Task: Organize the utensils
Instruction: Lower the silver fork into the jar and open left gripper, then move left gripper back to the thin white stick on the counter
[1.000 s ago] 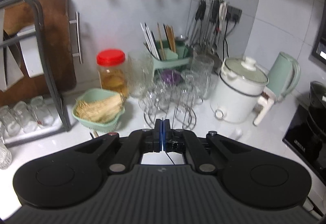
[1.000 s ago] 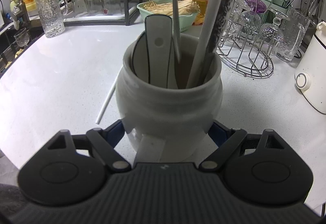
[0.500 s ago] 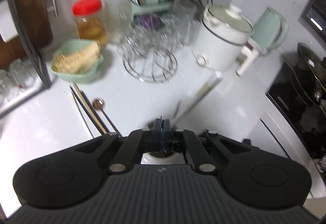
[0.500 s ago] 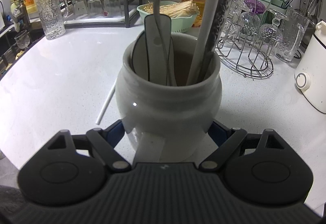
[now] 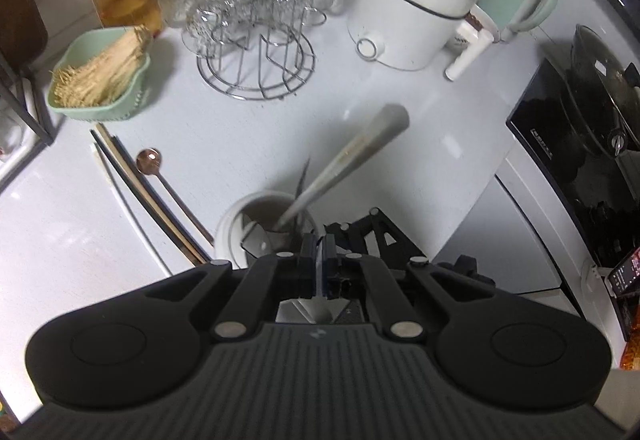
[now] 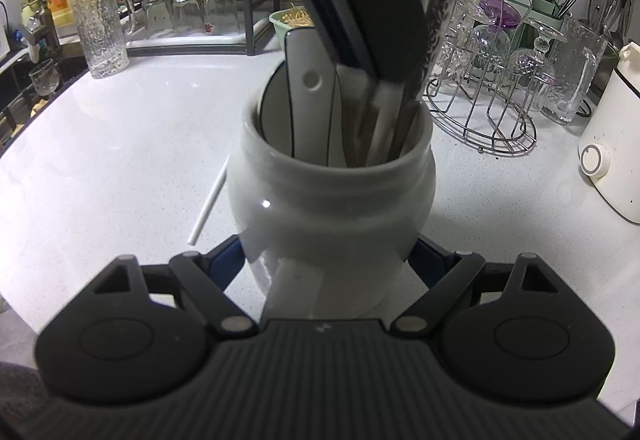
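While angled steeply downward, left gripper (image 5: pixel 319 254) over jar (image 6: pixel 332 200).

The left gripper (image 5: pixel 319 252) points steeply down, and its two jaws are pressed together with almost no gap between them. In the right wrist view it enters from 12 o'clock as a dark, blurred shape (image 6: pixel 372 8). The right gripper (image 6: pixel 326 260) points downward at a slant; its jaws stand wide, at 9 and 3 o'clock, clamped on a jar (image 6: pixel 332 208).
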